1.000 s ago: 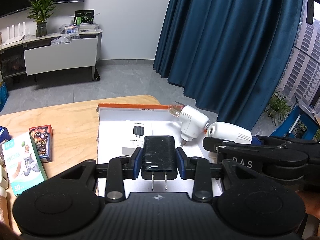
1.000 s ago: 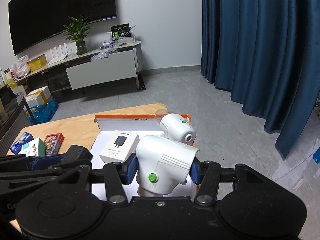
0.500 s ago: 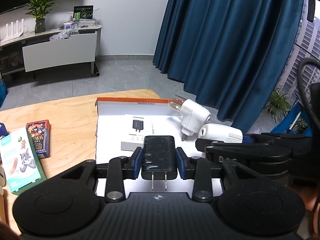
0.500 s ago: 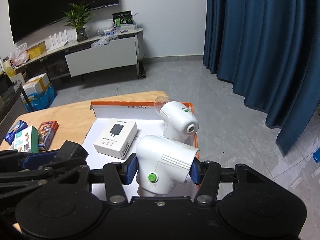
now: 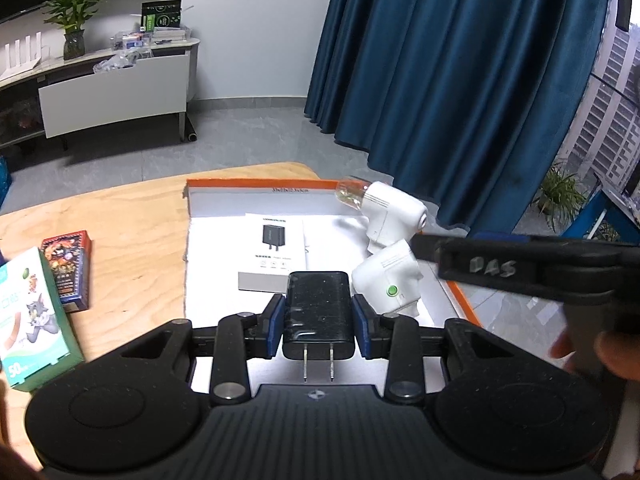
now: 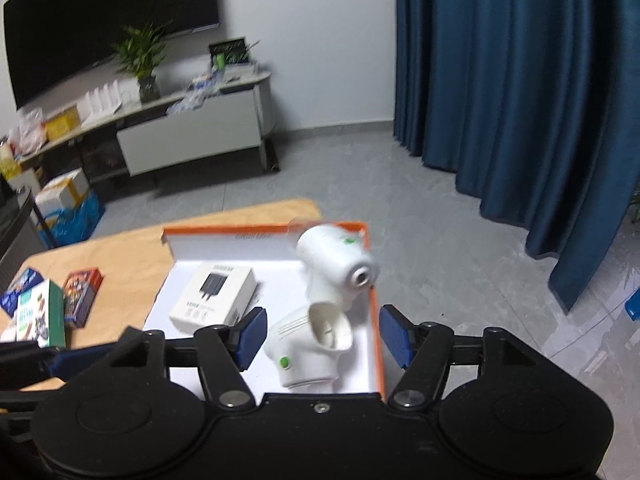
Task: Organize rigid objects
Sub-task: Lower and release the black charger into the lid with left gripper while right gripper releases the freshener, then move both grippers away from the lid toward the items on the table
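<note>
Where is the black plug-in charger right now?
In the left wrist view the black charger sits clamped between the left gripper jaws, prongs toward the camera, above the orange-edged box, just left of a white device.

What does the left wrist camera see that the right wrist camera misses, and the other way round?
Only the left wrist view shows the black charger with its prongs, clamped in the left gripper.

Only the right wrist view shows the right gripper from behind, its jaws having just opened clear of the white device.

Both show the orange-edged box, the charger carton, that device and a second white device.
</note>
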A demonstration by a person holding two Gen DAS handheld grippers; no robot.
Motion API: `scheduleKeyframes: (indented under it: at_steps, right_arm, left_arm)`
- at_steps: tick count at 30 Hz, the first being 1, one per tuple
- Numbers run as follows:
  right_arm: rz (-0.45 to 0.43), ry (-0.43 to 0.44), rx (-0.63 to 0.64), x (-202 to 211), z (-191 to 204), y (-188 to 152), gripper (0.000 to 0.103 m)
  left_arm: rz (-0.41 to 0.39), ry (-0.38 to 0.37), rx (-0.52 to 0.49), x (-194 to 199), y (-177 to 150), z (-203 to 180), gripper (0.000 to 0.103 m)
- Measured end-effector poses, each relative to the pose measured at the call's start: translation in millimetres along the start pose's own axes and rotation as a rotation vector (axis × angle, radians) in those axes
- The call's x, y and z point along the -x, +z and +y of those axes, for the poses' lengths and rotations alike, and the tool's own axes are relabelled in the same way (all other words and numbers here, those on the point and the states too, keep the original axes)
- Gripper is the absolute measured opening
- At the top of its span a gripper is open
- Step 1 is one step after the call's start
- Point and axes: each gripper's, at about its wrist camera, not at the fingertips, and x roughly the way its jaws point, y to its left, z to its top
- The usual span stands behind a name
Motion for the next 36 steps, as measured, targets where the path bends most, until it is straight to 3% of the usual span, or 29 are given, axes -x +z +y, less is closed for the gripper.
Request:
scheduleKeyframes:
  at_steps: [7,10,15,21,36]
  right_arm:
    - [-0.031,-0.008,-0.024,16,-11,-5,0.078]
    - [-0.034,-0.015,-0.026,20,-10,-6,0.079]
    - [-0.048,-0.01,-0.027,29,-6,-6,0.08]
    - [-0.045,0.024,0.003,35,13,-9,0.083]
    - [0.002,0.147,0.111,36,84,-21,0.084]
  left_arm:
    - [0.023,-0.036,-0.038,-14,-2,-14,0.036]
    - [0.022,-0.029,-0.036,-14,-2,-18,0.056]
    - [0.013,0.001,-0.014,-5,-2,-12,0.071]
    - [-0.007,0.069,0.031,17,-3,5,0.081]
    - [-0.049,0.236,0.165,72,-24,75,0.086]
